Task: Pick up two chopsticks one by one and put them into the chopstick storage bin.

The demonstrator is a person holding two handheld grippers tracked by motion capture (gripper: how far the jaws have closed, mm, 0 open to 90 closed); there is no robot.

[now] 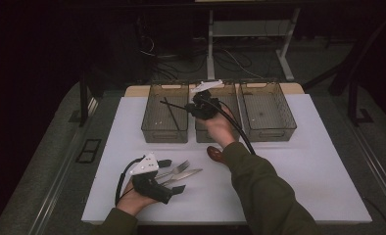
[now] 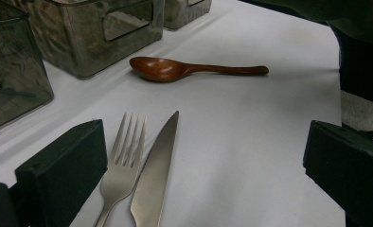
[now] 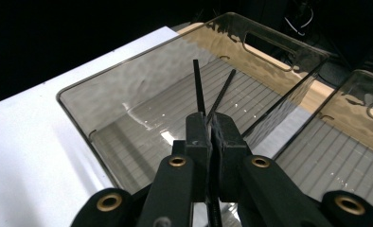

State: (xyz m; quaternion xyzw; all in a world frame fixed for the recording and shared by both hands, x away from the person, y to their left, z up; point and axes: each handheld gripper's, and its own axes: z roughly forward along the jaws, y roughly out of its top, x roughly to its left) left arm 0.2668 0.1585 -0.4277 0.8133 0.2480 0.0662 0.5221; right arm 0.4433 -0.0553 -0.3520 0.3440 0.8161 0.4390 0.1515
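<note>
Right gripper holds black chopsticks over left bin.

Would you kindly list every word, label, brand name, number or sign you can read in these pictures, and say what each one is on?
None: no readable text anywhere.
The three clear bins, the fork, the knife and the wooden spoon are unmarked.
The black chopsticks in the right gripper are plain.
The left gripper and its pale top plate show no legible marking.

Two thin black chopsticks splay in a narrow V, raised over the far-left smoky clear plastic bin, pointing leftward.
</note>
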